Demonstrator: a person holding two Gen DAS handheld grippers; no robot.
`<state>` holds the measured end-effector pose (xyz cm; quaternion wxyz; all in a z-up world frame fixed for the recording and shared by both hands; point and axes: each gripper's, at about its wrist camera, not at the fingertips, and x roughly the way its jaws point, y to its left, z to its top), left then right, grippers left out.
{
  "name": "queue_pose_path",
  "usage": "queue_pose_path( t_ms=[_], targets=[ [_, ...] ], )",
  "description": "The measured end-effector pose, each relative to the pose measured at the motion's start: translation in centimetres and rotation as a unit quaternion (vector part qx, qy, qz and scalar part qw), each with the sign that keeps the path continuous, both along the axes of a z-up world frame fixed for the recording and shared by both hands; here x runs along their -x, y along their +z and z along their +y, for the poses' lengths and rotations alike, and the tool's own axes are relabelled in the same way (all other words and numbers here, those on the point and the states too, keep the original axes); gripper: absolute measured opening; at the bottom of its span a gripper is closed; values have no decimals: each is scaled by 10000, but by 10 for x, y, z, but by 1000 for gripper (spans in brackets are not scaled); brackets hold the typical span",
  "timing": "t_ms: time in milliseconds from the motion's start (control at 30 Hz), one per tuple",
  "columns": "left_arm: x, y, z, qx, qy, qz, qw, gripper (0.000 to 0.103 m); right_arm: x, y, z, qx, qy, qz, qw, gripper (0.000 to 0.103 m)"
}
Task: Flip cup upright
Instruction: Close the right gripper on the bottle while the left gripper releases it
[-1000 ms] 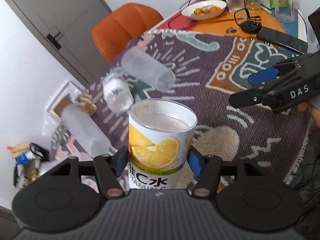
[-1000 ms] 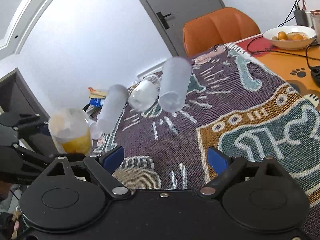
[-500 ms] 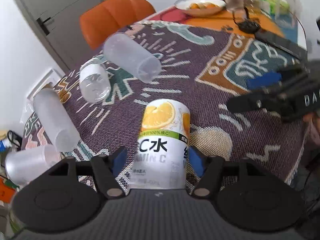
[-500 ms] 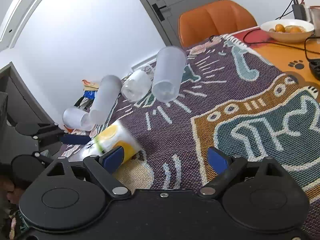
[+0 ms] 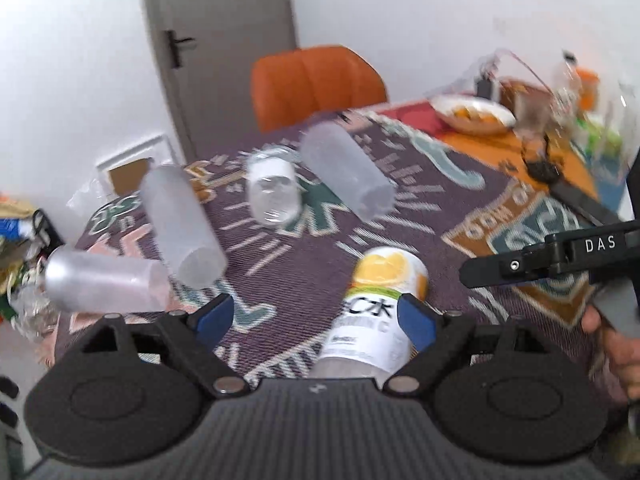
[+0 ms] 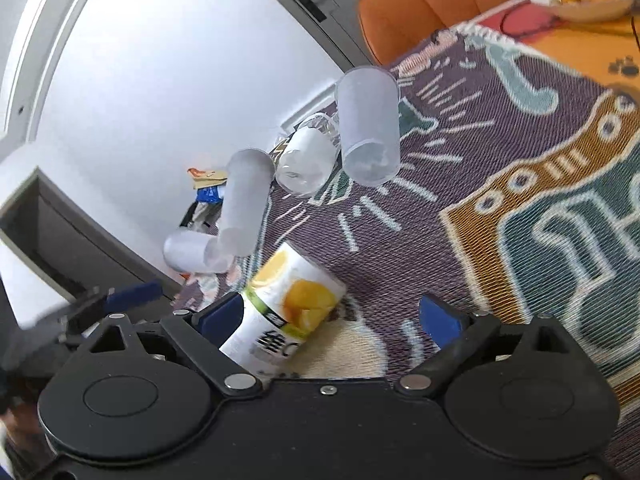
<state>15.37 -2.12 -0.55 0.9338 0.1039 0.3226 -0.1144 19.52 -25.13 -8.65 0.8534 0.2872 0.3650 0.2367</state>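
Note:
The cup with the orange-fruit label (image 5: 378, 304) lies on its side on the patterned cloth, just inside my left gripper's right finger. My left gripper (image 5: 316, 318) is open, its blue pads wide apart; whether the right pad touches the cup I cannot tell. In the right wrist view the same cup (image 6: 290, 306) lies close to my right gripper's left finger. My right gripper (image 6: 330, 320) is open and empty; it also shows in the left wrist view (image 5: 540, 258).
Several frosted plastic cups (image 5: 184, 222) (image 5: 346, 170) (image 5: 104, 280) and a clear one (image 5: 274, 190) lie on their sides on the cloth (image 5: 400, 216). An orange chair (image 5: 316, 82) stands behind. A bowl of fruit (image 5: 472, 114), bottles and cables sit at the far right.
My left gripper has opened and let go of the labelled cup, which now lies on its side. The left view has tilted up; the right gripper has moved closer to the cup.

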Motion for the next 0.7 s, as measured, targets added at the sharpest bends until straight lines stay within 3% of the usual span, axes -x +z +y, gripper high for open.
queue_pose_path(
  t_ms=[300,567,700],
  targets=[
    [12,-1,35,862,791,-426,9922,94,-22,-7,28,-505,53,683,9964,97],
    [15,-15,71,1708,1499,-352,9732,96,-42,-18,41,-664,11,1131,9914,97],
    [14,-23,82,1799,1665,-309,9690,96,-50,-22,42,-728,-16,1244,9896,96]
  ],
)
